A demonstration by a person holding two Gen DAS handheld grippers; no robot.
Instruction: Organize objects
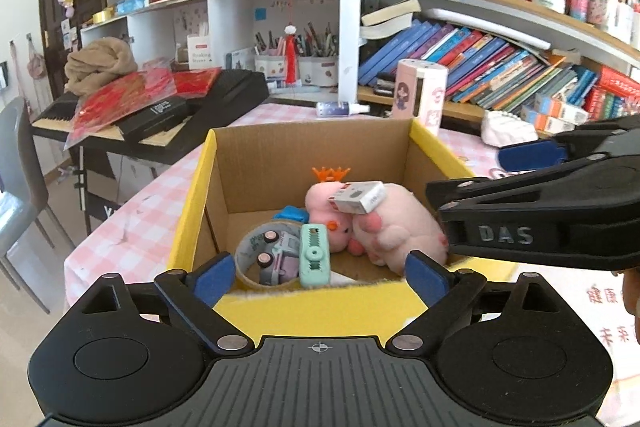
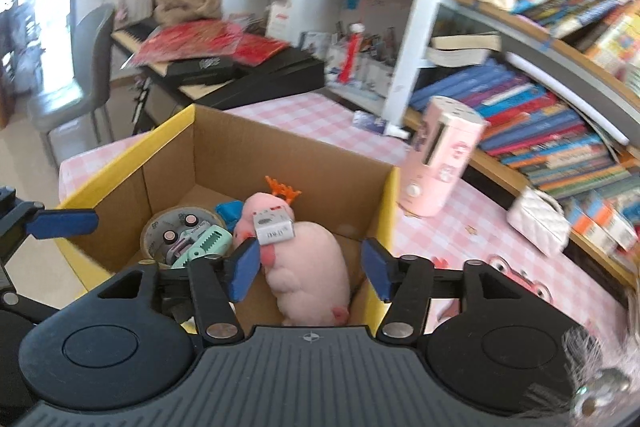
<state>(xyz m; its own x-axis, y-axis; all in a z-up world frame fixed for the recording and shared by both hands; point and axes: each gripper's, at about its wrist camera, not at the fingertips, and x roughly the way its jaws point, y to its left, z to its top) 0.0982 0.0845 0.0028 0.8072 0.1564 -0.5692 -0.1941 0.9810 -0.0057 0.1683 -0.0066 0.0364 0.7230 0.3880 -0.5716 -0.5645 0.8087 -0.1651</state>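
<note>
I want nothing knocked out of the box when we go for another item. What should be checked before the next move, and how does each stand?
1. Left gripper empty, fingers apart: ok.
2. Right gripper empty, fingers apart: ok.
3. Small grey box settled: not ok, it lies perched on the pink plush pig.
4. Toy car contained: ok, inside the tape roll.
5. Cardboard box upright on the table: ok.
6. Next item chosen: cannot tell.
</note>
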